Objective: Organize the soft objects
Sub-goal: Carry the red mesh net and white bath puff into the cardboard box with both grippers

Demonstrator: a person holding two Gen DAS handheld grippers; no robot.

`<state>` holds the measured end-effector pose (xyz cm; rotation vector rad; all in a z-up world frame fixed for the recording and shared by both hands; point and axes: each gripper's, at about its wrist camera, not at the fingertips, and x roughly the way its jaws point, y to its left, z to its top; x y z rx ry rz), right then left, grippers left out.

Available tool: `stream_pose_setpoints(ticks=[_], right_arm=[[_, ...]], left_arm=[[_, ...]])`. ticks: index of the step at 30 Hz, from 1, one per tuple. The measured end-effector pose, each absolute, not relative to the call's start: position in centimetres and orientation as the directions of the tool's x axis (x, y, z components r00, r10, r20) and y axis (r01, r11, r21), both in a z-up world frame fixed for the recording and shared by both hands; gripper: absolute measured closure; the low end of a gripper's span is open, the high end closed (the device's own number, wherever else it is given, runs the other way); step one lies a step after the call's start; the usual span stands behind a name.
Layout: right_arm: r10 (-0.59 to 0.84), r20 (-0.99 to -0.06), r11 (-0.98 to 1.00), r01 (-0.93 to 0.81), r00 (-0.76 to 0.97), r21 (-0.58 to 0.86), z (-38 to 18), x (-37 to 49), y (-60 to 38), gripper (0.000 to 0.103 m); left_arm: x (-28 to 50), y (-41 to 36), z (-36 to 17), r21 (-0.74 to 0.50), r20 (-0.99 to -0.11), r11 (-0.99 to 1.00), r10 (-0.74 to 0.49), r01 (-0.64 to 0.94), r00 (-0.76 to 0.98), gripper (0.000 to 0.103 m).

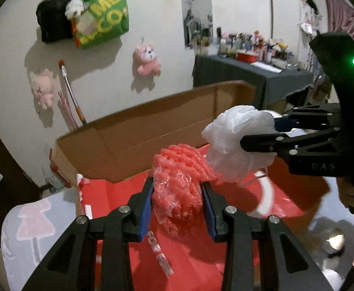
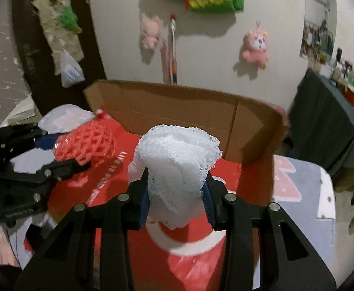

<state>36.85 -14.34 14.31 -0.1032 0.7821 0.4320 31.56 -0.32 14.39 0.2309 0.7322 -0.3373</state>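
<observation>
My left gripper (image 1: 177, 206) is shut on a pink foam net bundle (image 1: 181, 177), held above the red inside of an open cardboard box (image 1: 152, 131). To its right, the right gripper (image 1: 259, 133) comes in from the side, shut on a white mesh puff (image 1: 237, 140). In the right wrist view, the right gripper (image 2: 177, 203) squeezes the white mesh puff (image 2: 177, 169) between its blue pads over the cardboard box (image 2: 189, 111), whose floor is lined in red. The left gripper (image 2: 63, 155) enters at the left with the pink foam net bundle (image 2: 84, 143).
The box rests on a grey cloth with pink tree shapes (image 1: 36, 223). On the white wall behind hang a green tote bag (image 1: 104, 17), a black bag (image 1: 53, 17) and pink plush toys (image 1: 147, 58). A dark-draped table (image 1: 249, 77) crowded with bottles stands at the right.
</observation>
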Motion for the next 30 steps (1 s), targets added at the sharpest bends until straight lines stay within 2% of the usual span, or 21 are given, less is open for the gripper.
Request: stream_pose_setpoints(ticks=[3, 6, 10, 15, 19, 30], right_arm=[[0.304, -0.739, 0.917, -0.394, 0.601, 0.057, 12.7, 39.3, -13.6, 0.068], [0.285, -0.762, 0.924, -0.377, 0.581, 0.058, 11.5, 41.3, -13.1, 0.068], [0.295, -0.785, 0.928, -0.358, 0.545, 0.101, 10.2, 43.5, -13.1, 0.067], [0.256, -0.818, 0.938, -0.337, 0.515, 0.082, 8.5, 44.9, -12.9, 0.065], [0.234, -0.83, 0.938, -0.341, 0.507, 0.056, 7.6, 44.5, -13.0, 0.058], [0.236, -0.837, 0.946, -0.313, 0.494, 0.082, 7.8, 44.3, -13.5, 0.052]], left_arm=[[34.5, -0.1, 12.4, 0.059, -0.727, 0.929, -0.211, 0.365, 0.654, 0.064], [36.7, -0.3, 11.1, 0.082, -0.749, 0.931, -0.178, 0.355, 0.639, 0.064], [38.4, -0.4, 10.4, 0.04, -0.766, 0.936, -0.196, 0.35, 0.613, 0.063], [39.1, -1.3, 8.8, 0.11, -0.78, 0.925, -0.146, 0.364, 0.609, 0.062], [39.0, -1.6, 7.5, 0.141, -0.798, 0.918, -0.116, 0.37, 0.591, 0.058], [38.6, -1.9, 7.3, 0.126, -0.799, 0.923, -0.123, 0.364, 0.588, 0.056]])
